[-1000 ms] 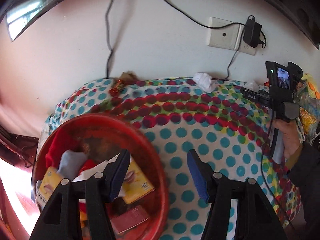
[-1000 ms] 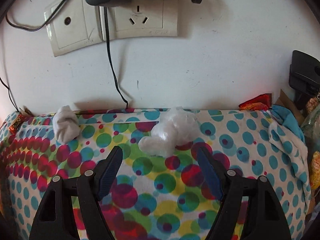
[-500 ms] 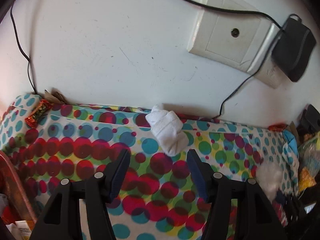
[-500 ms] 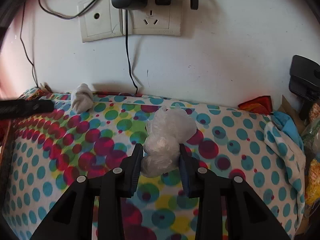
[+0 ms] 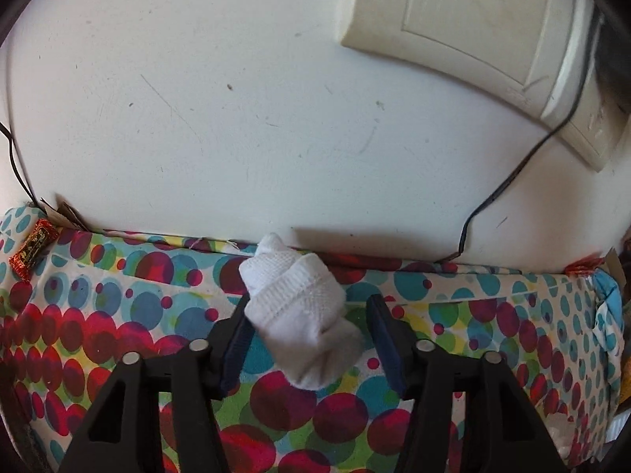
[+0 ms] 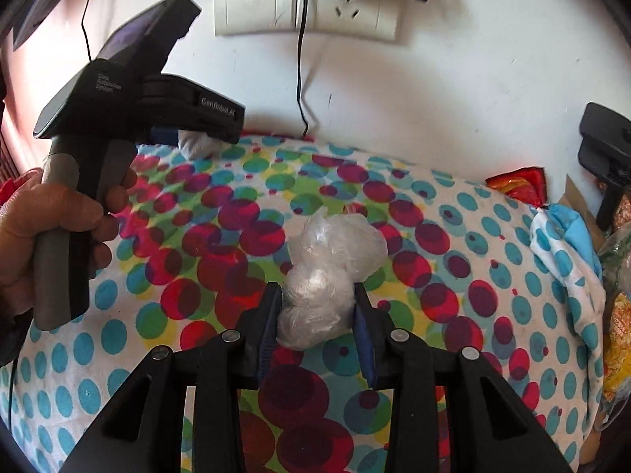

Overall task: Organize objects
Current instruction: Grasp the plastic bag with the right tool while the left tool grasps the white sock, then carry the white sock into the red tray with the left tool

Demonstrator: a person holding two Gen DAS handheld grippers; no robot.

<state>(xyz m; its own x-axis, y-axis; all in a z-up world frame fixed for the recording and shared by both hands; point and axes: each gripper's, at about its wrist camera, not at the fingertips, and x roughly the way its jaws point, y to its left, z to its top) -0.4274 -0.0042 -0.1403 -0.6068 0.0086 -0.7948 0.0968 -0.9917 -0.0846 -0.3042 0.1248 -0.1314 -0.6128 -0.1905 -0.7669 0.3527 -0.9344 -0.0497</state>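
Left wrist view now has the left gripper [image 5: 307, 339], jaws just closing, bracketing the rolled white sock [image 5: 303, 315] at 12 o'clock by the wall, while the right gripper [image 6: 317, 311] clamps the crumpled plastic bag [image 6: 327, 272], and "GenRobot.AI" reads at 10 o'clock.

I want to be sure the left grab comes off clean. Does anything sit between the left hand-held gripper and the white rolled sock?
Nothing visible does. The white rolled sock already lies between the left hand-held gripper's jaws, which have just been closing. One pad touches it; a gap shows at the other.
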